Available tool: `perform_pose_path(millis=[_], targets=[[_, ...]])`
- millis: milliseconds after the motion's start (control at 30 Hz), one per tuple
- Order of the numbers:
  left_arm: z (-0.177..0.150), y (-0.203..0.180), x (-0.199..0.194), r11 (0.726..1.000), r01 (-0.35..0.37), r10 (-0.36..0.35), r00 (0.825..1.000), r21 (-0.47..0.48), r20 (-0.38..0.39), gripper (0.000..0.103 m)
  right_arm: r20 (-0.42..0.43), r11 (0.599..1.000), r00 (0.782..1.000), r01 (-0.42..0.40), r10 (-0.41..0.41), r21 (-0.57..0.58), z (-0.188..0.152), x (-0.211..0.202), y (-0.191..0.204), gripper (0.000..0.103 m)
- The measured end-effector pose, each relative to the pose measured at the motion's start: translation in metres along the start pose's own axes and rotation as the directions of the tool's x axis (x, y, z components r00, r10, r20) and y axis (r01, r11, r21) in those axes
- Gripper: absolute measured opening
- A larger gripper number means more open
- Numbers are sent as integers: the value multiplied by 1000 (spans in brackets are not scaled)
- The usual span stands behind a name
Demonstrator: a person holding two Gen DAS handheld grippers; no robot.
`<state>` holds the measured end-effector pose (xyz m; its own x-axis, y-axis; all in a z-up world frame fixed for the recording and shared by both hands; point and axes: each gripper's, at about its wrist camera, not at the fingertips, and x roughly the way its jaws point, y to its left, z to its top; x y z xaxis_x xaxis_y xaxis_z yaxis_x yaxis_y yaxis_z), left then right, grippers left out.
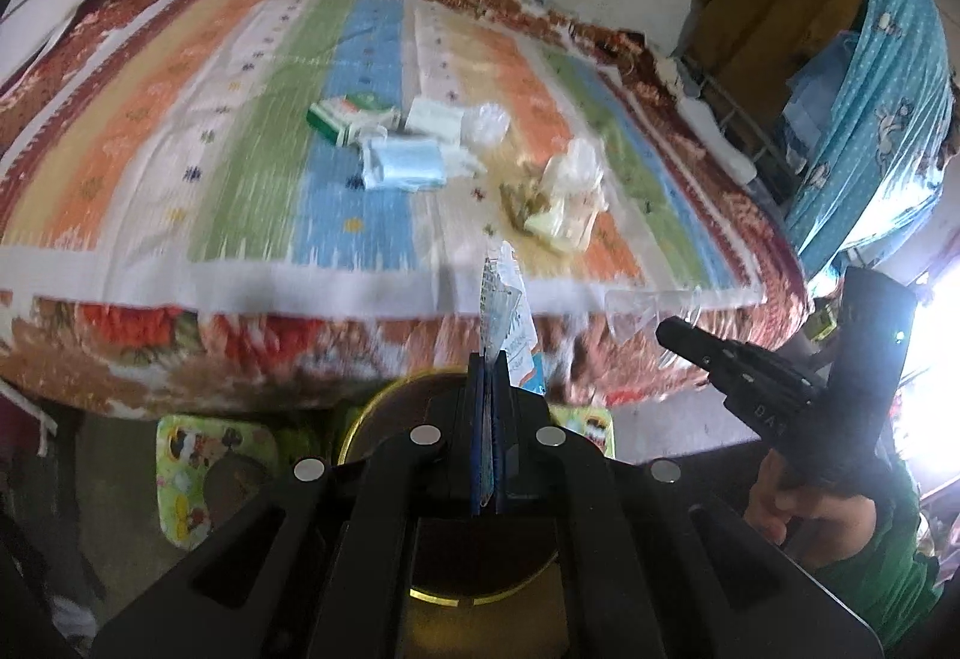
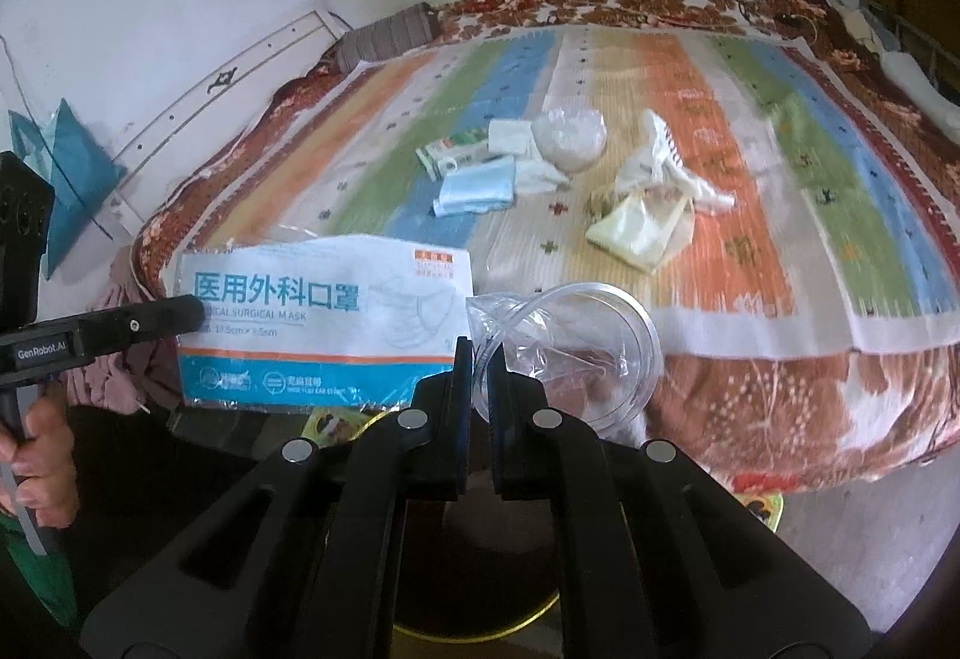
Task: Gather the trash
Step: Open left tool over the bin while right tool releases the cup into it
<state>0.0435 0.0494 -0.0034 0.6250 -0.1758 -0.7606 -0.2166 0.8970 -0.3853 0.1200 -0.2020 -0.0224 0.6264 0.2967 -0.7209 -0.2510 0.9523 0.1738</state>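
Left claw [image 1: 487, 359] clamps a mask packet [image 2: 324, 323] reading "SURGICAL MASK"; right claw [image 2: 480, 359] clamps a clear cup [image 2: 600, 347], both just off the bed [image 2: 780, 401] edge.

Home bedroom; bed [image 2: 780, 407], striped blanket [image 2: 708, 77]

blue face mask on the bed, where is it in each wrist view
Left wrist view: the blue face mask lies mid-frame, just left of centre, on the blue stripe.
Right wrist view: it lies at centre, in the upper half.
Shared landmark: the green and white carton, touching the mask's far left side in both.
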Motion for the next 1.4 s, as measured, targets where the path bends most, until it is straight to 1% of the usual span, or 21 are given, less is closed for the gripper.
perform_pose_path(millis=[167,267,333,433,467,533,600,700,767,900,1000,1033,1067,1100,1167,1200,1233,1267,1333,1400], targets=[[-17,0,0,1000,4,-4,998,-7,-55,1,-33,1000,999,0,1,23,-19,1,-1,4],[-28,-7,5,1000,-18,19,996,16,-82,1,-65,1000,998,12,-11,17,-31,4,1,4],[-36,-11,11,998,-60,62,993,25,-102,1,-86,1000,996,20,-19,8,-37,6,4,4],[-42,-14,21,995,-94,98,985,32,-141,1,-113,999,993,33,-34,-8,-44,11,9,4],[-43,-14,25,993,-115,119,981,35,-153,1,-128,999,991,37,-39,-16,-47,14,11,4],[-44,-14,31,991,-129,133,975,33,-177,1,-157,999,987,29,-32,-18,-50,20,13,4],[-45,-14,40,993,-117,119,972,22,-201,1,-198,999,980,34,-34,-5,-54,31,11,4],[-47,-12,60,992,-130,124,959,-7,-253,1,-269,998,963,29,-14,51,-60,48,3,4],[-46,-9,80,987,-158,141,944,-32,-297,1,-308,997,951,24,1,77,-64,58,0,5],[-44,-3,100,976,-209,180,923,-52,-339,2,-349,992,937,22,24,127,-68,71,-7,6],[-42,1,104,975,-213,176,920,-68,-351,3,-368,987,929,25,36,160,-69,80,-11,6],[-42,4,103,973,-217,178,920,-76,-349,8,-373,986,927,25,40,167,-69,82,-12,9],[-41,7,101,970,-228,185,921,-90,-343,13,-381,984,923,22,48,176,-70,85,-13,21],[-39,10,97,966,-237,191,925,-107,-328,16,-384,983,922,21,51,181,-70,87,-13,26],[-31,19,83,952,-265,220,940,-152,-262,21,-384,984,922,12,58,177,-69,88,-11,28],[-27,22,75,948,-268,227,947,-170,-228,27,-382,985,922,8,60,173,-68,88,-9,28],[-24,24,70,948,-259,219,954,-188,-206,33,-379,986,924,7,59,169,-67,87,-9,32],[-21,26,67,948,-242,203,960,-206,-193,41,-373,987,926,8,54,163,-66,86,-8,37],[-19,28,65,947,-238,198,962,-217,-190,41,-368,988,928,7,51,156,-65,85,-7,41],[-18,27,65,950,-235,196,962,-208,-189,43,-363,989,931,11,44,148,-64,83,-8,43]])
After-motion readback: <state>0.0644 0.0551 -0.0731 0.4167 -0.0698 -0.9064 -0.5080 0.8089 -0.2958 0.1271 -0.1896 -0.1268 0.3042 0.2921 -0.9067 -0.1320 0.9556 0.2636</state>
